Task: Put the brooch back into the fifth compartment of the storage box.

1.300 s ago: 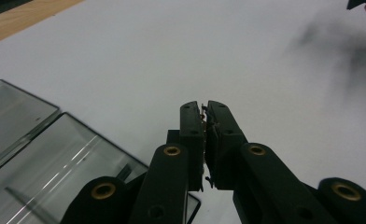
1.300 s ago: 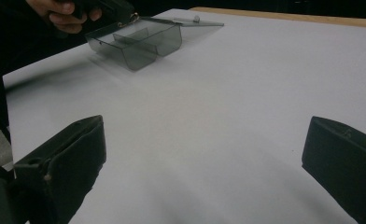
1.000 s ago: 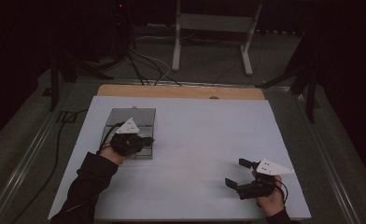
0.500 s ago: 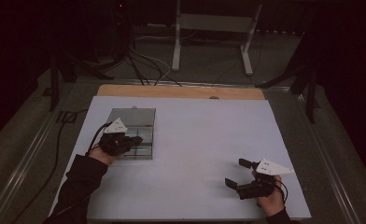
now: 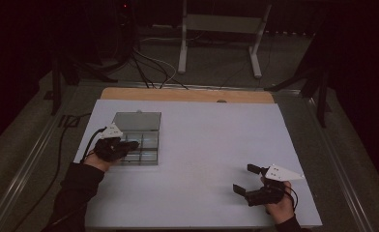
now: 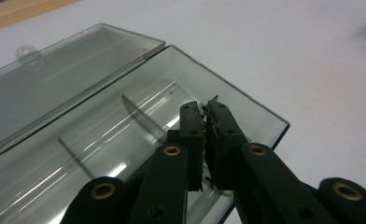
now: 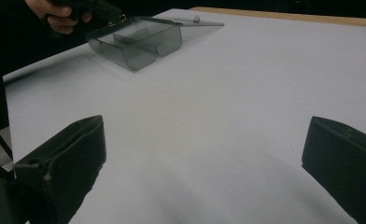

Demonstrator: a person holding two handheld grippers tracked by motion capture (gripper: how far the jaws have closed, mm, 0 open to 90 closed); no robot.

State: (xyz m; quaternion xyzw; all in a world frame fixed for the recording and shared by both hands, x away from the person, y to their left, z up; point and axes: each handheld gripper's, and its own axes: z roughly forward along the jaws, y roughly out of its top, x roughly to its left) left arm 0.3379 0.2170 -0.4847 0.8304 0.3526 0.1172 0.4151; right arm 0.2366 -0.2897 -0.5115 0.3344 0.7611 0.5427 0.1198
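Your left gripper (image 6: 204, 140) is clenched, empty, over the open clear plastic box (image 5: 137, 137) at centre-left of the high view; your right gripper (image 5: 250, 180) rests released, lower right. The box looks light, stiff and slippery: grip its front wall.

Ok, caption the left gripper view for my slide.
Left hand-held gripper, jaws shut, poised over an open clear plastic compartment box on a white table.
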